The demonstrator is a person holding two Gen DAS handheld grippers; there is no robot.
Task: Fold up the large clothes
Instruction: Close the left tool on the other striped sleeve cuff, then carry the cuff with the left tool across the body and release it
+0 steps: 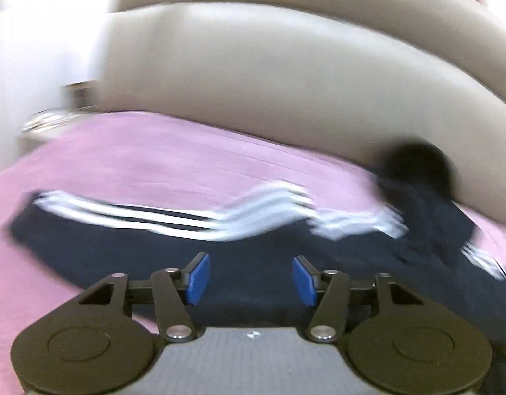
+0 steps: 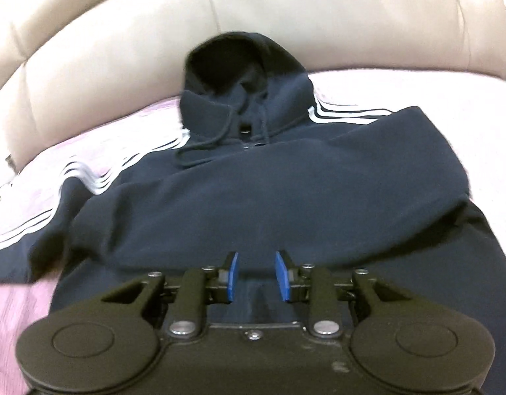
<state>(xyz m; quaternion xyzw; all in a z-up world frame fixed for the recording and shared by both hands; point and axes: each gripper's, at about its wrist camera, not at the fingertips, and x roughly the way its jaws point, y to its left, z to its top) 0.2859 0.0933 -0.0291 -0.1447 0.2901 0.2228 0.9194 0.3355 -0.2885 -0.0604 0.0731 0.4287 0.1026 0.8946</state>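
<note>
Hovering low in the left view, the left gripper (image 1: 251, 278) has its jaws spread wide with nothing between them, over the navy hoodie (image 1: 253, 256). The right gripper (image 2: 256, 276) shows jaws narrowly parted, also empty, just above the hoodie's body. That hoodie (image 2: 269, 184) lies across a pink sheet (image 2: 19, 302), hood (image 2: 233, 62) toward the beige headboard (image 2: 121, 33) at the top of the frame.

Navy hoodie (image 2: 269, 177) with white sleeve stripes, spread front-up on pink sheet (image 2: 16, 312), hood toward beige headboard (image 2: 121, 33).
</note>
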